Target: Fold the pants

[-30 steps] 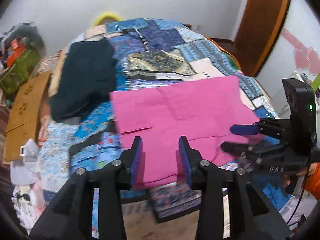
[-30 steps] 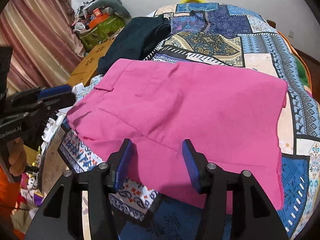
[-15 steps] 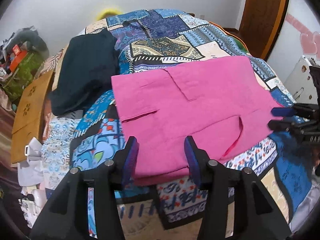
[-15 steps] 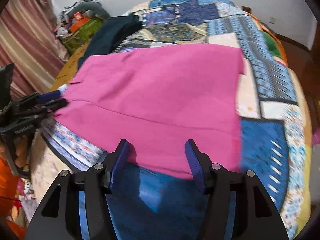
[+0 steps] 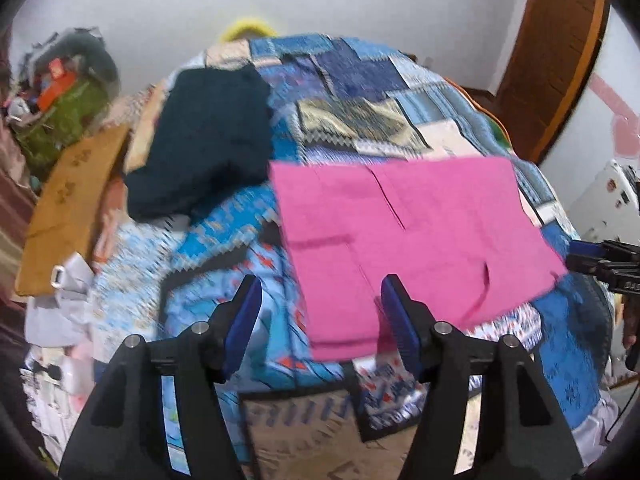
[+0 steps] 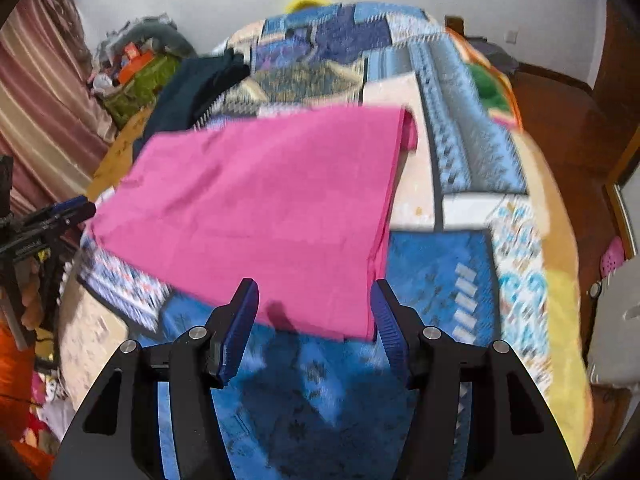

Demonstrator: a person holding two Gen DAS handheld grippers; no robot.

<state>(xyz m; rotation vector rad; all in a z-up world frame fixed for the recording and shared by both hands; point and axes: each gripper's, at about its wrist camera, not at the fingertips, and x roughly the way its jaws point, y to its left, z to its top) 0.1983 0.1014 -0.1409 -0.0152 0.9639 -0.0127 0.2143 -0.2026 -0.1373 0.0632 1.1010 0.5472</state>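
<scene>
Pink pants [image 5: 404,240] lie crosswise on quilt [image 5: 360,92] (both grippers' jaws wide, empty).

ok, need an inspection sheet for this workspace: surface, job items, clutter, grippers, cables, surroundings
Surface: patchwork quilt covering a bed.
Job's things: pink pants lying flat on the quilt, near its front edge.
Clutter: dark garment on the quilt, left of the pants; green bag and cardboard beside the bed.
Grippers: left gripper open, empty, near the pants' left end; right gripper open, empty, at the right end.
Cables: thin black cable, lower right.
Surroundings: white wall, wooden door, striped curtain.
</scene>
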